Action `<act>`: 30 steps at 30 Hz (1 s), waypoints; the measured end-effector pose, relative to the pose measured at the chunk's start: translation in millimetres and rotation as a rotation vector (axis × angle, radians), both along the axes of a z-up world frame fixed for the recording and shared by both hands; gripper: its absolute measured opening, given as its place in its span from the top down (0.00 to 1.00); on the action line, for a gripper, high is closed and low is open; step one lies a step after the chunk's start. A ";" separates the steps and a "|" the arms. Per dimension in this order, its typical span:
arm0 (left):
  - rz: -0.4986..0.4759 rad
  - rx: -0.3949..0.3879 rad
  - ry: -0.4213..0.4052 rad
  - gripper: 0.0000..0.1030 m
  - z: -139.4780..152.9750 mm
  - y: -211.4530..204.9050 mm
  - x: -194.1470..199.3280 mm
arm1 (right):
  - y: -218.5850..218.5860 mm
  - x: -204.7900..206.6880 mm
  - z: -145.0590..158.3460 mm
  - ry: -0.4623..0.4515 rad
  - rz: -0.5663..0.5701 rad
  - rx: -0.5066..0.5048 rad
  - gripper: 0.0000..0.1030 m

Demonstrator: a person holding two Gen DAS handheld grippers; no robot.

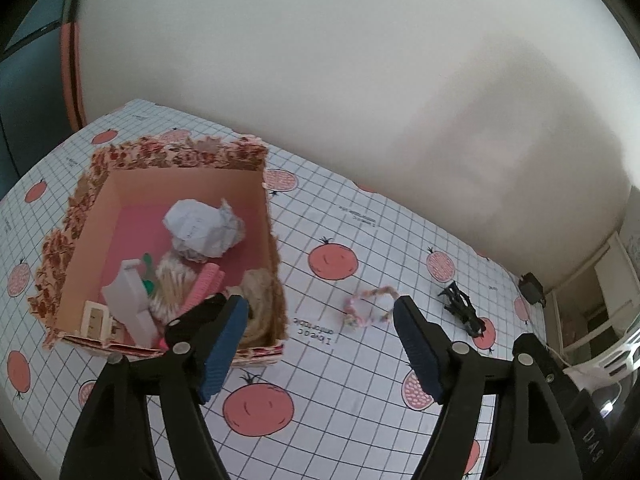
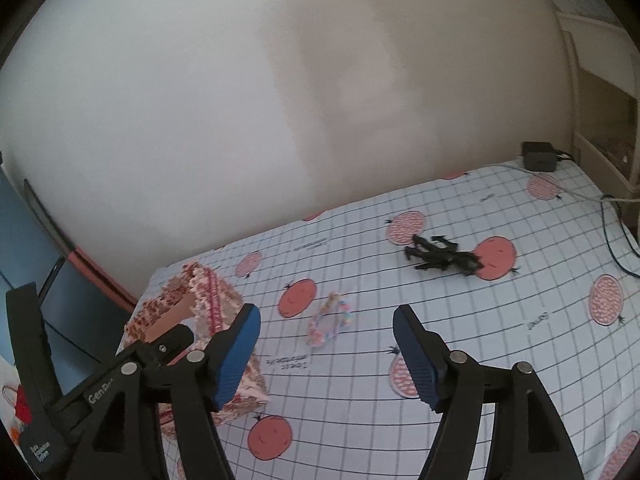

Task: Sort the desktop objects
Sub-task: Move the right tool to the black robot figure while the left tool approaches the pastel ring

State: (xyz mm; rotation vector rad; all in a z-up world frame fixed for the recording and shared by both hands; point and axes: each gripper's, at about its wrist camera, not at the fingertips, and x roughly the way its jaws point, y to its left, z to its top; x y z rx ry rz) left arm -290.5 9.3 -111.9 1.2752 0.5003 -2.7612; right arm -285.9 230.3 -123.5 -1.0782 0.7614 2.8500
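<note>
Box: on tabletop, already holding crumpled paper and oddments, evidently the sorting bin. Bracelet and black hair claw: loose on tabletop, unsorted. Left gripper, right gripper: jaws open, empty, facing bracelet

Readable only in part: "GenRo…" in white on the left gripper's black body, and small upside-down print "I love…" on the gridded tablecloth.
</note>
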 end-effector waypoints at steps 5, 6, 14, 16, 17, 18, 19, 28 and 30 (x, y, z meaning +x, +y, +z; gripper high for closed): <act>-0.034 -0.027 -0.001 0.26 -3.6 14.7 -4.4 | 19.7 0.7 -5.4 -0.020 -0.043 -0.013 0.25; -0.043 -0.036 -0.001 0.25 -4.4 18.1 -5.4 | 23.5 0.4 -6.8 -0.026 -0.050 -0.016 0.24; -0.120 -0.069 0.011 0.21 -6.2 40.8 -13.7 | 45.4 1.7 -12.5 -0.041 -0.095 -0.019 0.12; -0.145 -0.084 0.010 0.21 -7.2 48.6 -16.8 | 49.6 2.9 -12.0 -0.038 -0.105 -0.019 0.11; -0.159 -0.091 0.006 0.21 -7.9 53.0 -19.1 | 50.8 2.9 -12.0 -0.039 -0.109 -0.018 0.10; -0.170 -0.093 0.002 0.21 -8.8 56.5 -21.4 | 52.7 2.8 -12.1 -0.041 -0.113 -0.017 0.10; -0.179 -0.092 0.000 0.21 -9.3 58.9 -22.8 | 55.2 3.0 -12.8 -0.044 -0.118 -0.016 0.10; -0.254 -0.115 -0.060 0.21 -31.4 84.1 -49.6 | 73.4 -6.9 -18.1 -0.066 -0.148 0.031 0.10; -0.269 -0.120 -0.073 0.21 -41.5 90.3 -57.3 | 77.2 -12.9 -19.0 -0.070 -0.145 0.056 0.10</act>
